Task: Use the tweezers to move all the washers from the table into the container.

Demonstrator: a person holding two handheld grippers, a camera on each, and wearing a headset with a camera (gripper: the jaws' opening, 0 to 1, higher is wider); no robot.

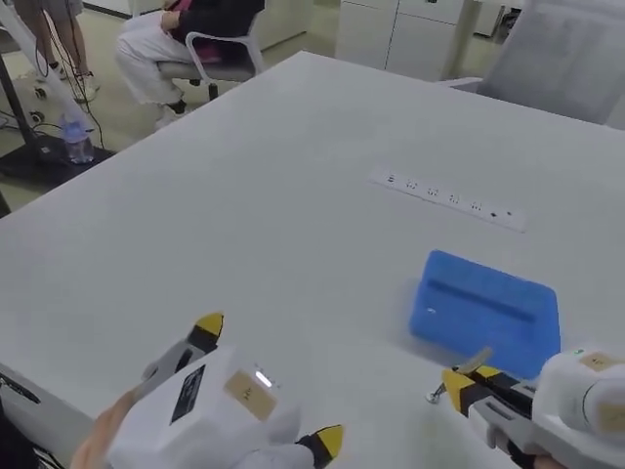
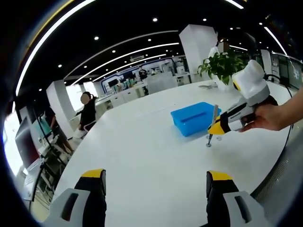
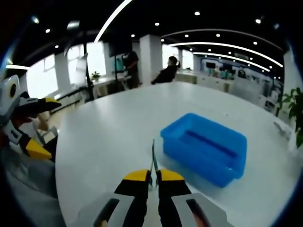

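A blue rectangular container (image 1: 485,308) (image 2: 194,118) (image 3: 206,146) stands open on the white table (image 1: 273,215). My right gripper (image 1: 459,383) (image 3: 152,176) is shut on thin metal tweezers (image 1: 476,362) (image 3: 154,158), just in front of the container's near side. In the left gripper view the right gripper (image 2: 219,126) holds the tweezers (image 2: 213,124) pointing down, tip on the tabletop. A small dark speck (image 1: 434,396) lies at the tip; I cannot tell if it is a washer. My left gripper (image 1: 268,383) (image 2: 155,177) is open over bare table, well left of the container.
A white power strip (image 1: 449,198) is set in the table beyond the container. A person (image 1: 195,34) sits on a chair past the far left edge. A potted plant (image 2: 222,66) stands at the table's far end. The near table edge (image 1: 29,381) runs below my left gripper.
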